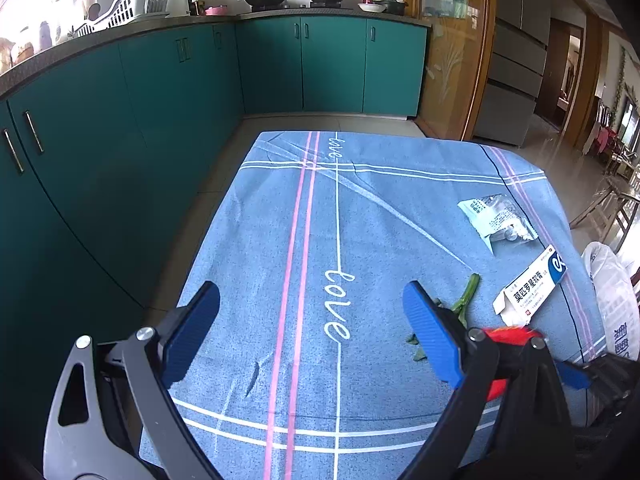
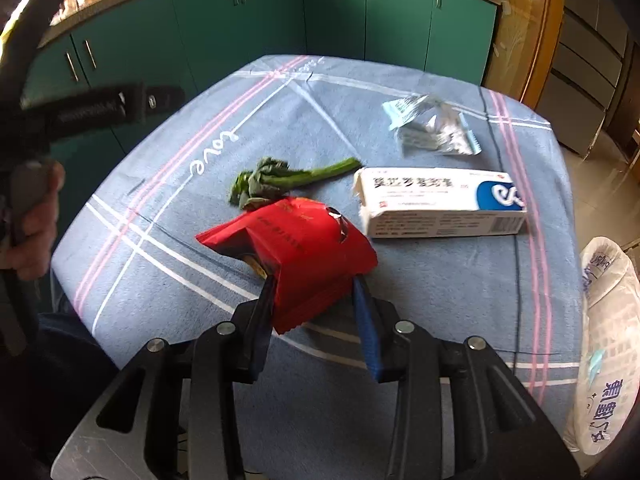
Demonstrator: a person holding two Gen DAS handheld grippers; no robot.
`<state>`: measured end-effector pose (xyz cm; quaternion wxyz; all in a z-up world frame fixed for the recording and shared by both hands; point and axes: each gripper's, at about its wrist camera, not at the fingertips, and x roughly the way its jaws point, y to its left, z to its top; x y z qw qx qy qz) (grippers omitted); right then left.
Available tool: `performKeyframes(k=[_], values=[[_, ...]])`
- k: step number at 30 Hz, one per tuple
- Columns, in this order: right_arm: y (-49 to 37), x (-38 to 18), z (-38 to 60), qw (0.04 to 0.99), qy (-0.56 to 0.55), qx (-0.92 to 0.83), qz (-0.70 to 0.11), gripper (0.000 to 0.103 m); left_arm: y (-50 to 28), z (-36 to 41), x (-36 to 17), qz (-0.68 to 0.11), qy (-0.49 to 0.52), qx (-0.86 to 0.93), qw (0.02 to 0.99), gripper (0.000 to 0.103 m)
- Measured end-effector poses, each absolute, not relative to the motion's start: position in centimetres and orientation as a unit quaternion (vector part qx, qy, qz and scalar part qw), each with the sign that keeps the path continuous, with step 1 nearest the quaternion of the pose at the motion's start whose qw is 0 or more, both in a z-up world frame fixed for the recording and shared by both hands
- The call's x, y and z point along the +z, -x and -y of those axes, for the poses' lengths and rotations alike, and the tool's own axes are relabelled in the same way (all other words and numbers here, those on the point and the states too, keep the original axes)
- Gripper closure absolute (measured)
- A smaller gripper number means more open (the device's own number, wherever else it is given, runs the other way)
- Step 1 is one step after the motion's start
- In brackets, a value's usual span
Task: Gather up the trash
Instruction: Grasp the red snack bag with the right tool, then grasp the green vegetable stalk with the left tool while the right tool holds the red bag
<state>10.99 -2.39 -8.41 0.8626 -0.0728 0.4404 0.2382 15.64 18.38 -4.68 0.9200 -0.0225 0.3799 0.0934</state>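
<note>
Right wrist view: the right gripper (image 2: 314, 300) is clamped on the red packet (image 2: 296, 248), near the table's (image 2: 440, 280) near edge, probably bound for the white bag (image 2: 608, 340) hanging off the right edge. The left gripper (image 1: 312, 332) hovers, jaws apart, with clear cloth ahead.

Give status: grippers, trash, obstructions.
Right gripper shut on red wrapper. Left gripper open, empty. Vegetable stalk, medicine box, foil packet on cloth. Nothing blocking.
</note>
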Motion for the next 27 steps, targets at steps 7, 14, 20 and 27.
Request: performKeyframes(k=[7, 14, 20, 27], values=[[-11.3, -6.0, 6.3, 0.876, 0.023, 0.225, -0.426, 0.065, -15.8, -18.3, -4.7, -0.380, 0.017, 0.093, 0.920, 0.010], [-11.7, -5.5, 9.7, 0.886, 0.000, 0.198, -0.419, 0.065, -16.2, -18.6, -5.3, -0.391, 0.045, 0.068, 0.917, 0.011], [-12.3, -6.5, 11.6, 0.885, -0.015, 0.185, -0.427, 0.065, -16.9, -13.2, -6.9, -0.407, 0.002, -0.014, 0.913, 0.011], [-12.7, -7.0, 12.7, 0.880, -0.034, 0.177, -0.441, 0.065, -16.4, -8.0, -8.0, -0.398, -0.081, -0.075, 0.911, 0.014]])
